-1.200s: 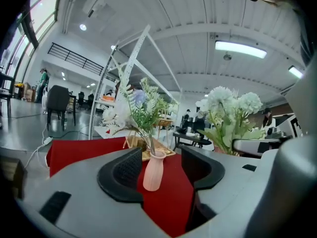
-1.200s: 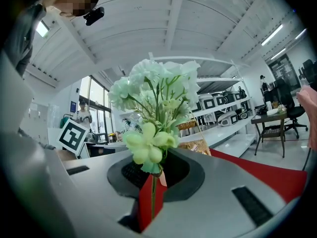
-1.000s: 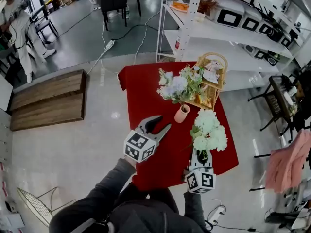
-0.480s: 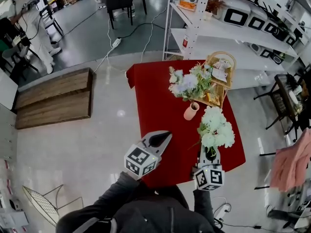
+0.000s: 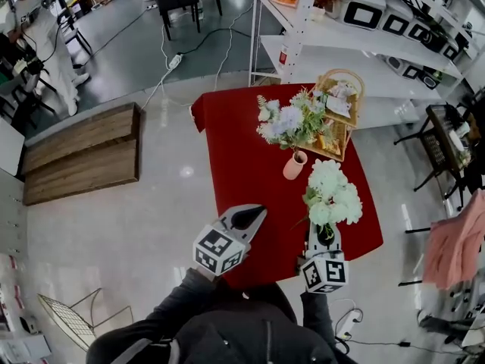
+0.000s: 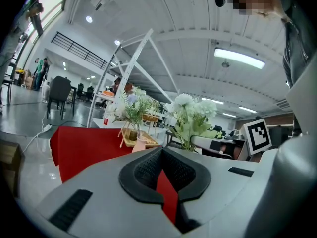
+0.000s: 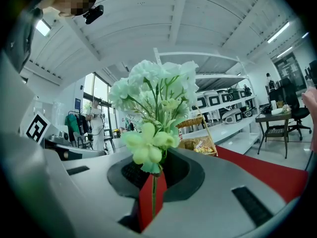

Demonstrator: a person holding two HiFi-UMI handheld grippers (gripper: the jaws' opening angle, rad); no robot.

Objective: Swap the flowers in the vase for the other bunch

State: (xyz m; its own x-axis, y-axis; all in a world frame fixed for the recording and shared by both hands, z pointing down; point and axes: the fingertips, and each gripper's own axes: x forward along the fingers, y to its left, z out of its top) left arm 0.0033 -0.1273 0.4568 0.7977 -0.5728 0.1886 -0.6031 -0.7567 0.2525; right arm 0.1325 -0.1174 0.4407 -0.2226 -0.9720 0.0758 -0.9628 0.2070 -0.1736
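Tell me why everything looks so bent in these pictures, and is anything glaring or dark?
Head view: the wide lens bows the shelving, and a glare spot sits on the glossy floor. Left gripper view: fisheye curving, dark corners, the ceiling lamp blown white. Right gripper view: same curving and dark corners, yet the white flowers look sharp.

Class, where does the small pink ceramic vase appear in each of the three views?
Head view: small pink ceramic vase just right of centre, on the red tablecloth.
Left gripper view: the vase just left of centre.
Right gripper view: not visible; the white flower bunch fills the centre.
Shared landmark: the red tablecloth.
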